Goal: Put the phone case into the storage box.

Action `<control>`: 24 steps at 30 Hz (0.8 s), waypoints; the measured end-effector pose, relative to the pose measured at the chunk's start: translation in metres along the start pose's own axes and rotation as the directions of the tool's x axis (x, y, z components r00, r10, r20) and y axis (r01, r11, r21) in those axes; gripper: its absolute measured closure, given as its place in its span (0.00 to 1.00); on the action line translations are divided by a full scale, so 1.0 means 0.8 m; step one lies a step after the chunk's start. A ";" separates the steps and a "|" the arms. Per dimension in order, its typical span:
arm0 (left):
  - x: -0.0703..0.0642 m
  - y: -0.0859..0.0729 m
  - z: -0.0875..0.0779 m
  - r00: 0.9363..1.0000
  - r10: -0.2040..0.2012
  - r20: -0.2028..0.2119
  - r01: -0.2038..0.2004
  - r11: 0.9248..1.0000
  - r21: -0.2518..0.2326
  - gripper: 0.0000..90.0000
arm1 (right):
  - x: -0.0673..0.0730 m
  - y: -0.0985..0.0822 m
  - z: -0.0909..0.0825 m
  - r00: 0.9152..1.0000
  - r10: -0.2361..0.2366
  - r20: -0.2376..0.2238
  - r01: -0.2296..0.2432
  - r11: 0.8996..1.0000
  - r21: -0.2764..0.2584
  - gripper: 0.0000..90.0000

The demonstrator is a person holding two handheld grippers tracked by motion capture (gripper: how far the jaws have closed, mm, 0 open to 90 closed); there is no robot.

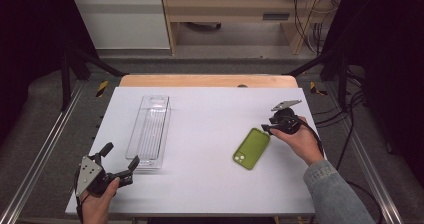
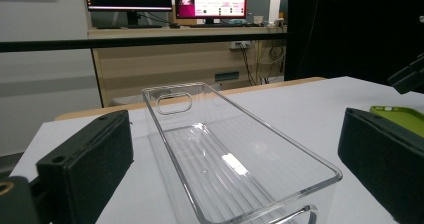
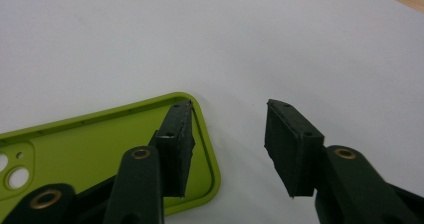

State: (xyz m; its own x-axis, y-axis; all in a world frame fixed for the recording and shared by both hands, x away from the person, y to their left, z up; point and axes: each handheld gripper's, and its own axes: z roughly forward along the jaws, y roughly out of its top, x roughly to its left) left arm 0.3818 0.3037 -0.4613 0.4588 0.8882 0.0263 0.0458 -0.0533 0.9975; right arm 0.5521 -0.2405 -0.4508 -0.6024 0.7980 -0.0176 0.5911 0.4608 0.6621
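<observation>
A white table (image 1: 200,184) seen from above holds two things: one clear plastic bin (image 1: 148,132), long and narrow, lying empty on the left half, and one green phone case (image 1: 251,148), lying flat with its hollow side up on the right half, well apart from the bin. The work in hand appears to be picking up the case, perhaps to carry it to the bin, and it looks to be at its very start: the case rests on the table, not lifted, and the bin has nothing in it. The right gripper (image 1: 266,129), held in a hand with a denim sleeve (image 1: 332,189), sits at the far end of the case. In the right gripper view its jaws stand partly apart, one pad (image 3: 176,144) set down inside the case (image 3: 100,149) just behind the end rim, the other pad (image 3: 292,146) outside over bare table, so the rim lies between them; the pads do not yet press on it, so nothing is gripped. What is left, by this reading, is the closing, the lift and the carry. The left gripper (image 1: 120,163) rests near the table's front left corner, just short of the bin's near end, its jaws wide apart and empty; its own view looks along the bin (image 2: 235,169). Counted: one bin, one case, two grippers.
</observation>
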 end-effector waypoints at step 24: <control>-0.002 0.001 0.001 1.000 0.010 0.008 -0.010 1.000 0.001 0.01 | -0.004 -0.011 0.033 0.996 0.015 -0.089 -0.003 0.991 0.134 0.83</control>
State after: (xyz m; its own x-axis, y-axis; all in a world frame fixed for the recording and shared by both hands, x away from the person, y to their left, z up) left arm 0.3822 0.3020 -0.4610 0.4664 0.8838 0.0358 0.0418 -0.0625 0.9972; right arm 0.5632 -0.2370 -0.4764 -0.6388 0.7671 0.0593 0.6595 0.5062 0.5558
